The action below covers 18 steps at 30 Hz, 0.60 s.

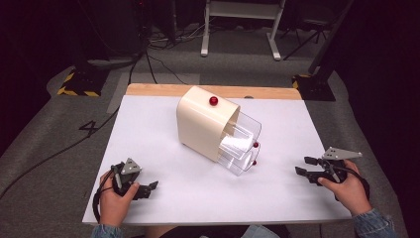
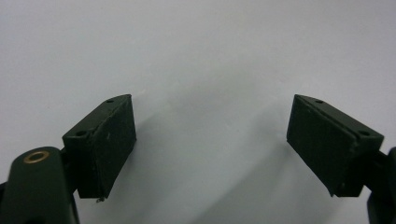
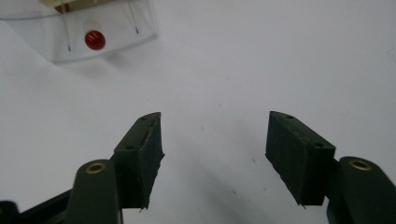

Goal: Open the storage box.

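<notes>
A cream drawer cabinet [image 1: 203, 121] with a red knob on top [image 1: 213, 100] stands mid-table, turned at an angle. Its two clear drawers [image 1: 240, 144] stick out toward the front right, each with a small red knob [image 1: 256, 145]; something white lies in the upper one. My left gripper [image 1: 148, 188] rests at the front left of the white table, open, with bare table between its fingers [image 2: 107, 140]. My right gripper [image 1: 303, 166] sits at the front right, open, pointing left toward the drawers. In the right gripper view a clear drawer front [image 3: 107, 32] with its red knob [image 3: 95, 39] lies ahead, well apart from the fingers [image 3: 142, 154].
The white table top [image 1: 163, 144] has a wooden strip [image 1: 158, 89] along its far edge. Beyond it are grey carpet, cables, a stand with yellow-black tape [image 1: 79, 84] at the left and white desk legs [image 1: 237, 29] at the back.
</notes>
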Available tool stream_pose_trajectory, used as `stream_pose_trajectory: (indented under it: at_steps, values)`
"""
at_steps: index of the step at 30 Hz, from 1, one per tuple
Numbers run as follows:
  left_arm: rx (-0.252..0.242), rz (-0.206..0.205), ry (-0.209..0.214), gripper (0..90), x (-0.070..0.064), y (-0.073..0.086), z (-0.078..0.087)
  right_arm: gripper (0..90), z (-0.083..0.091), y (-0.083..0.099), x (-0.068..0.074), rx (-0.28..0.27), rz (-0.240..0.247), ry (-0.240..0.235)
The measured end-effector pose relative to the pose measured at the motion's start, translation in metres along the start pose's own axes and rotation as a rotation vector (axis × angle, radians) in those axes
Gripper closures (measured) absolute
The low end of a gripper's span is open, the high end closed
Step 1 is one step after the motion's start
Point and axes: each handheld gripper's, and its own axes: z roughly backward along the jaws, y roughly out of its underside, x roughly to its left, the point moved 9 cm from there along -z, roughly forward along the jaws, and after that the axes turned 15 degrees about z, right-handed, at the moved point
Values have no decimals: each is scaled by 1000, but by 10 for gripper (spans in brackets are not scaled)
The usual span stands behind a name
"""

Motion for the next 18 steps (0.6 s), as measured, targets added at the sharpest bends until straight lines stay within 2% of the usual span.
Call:
stream_pose_trajectory:
  at_steps: [1,5,7,8,9,11,12,13,18]
  values:
    - [-2,-7,-1,143,-1,1,-1,358,-4,8,0,22,-8,-11]
    - [2,-53,-24,120,-2,3,-3,357,-9,19,3,51,7,-27]
    - [0,-48,-20,119,-2,3,-3,330,-12,23,5,50,9,-35]
    - [-1,-50,-23,119,-2,3,-3,259,-16,26,7,46,12,-31]
    - [-2,-51,-24,119,-2,3,-3,259,-16,26,7,46,12,-31]
    - [-3,-52,-26,119,-2,3,-3,154,-21,32,14,57,59,-53]
    - [-4,-52,-24,119,-2,3,-3,133,-22,32,16,56,70,-52]
    - [-6,-52,-25,119,-2,3,-3,131,-23,33,17,60,90,-49]
    - [-7,-54,-27,119,-2,4,-3,126,-23,33,18,55,96,-29]
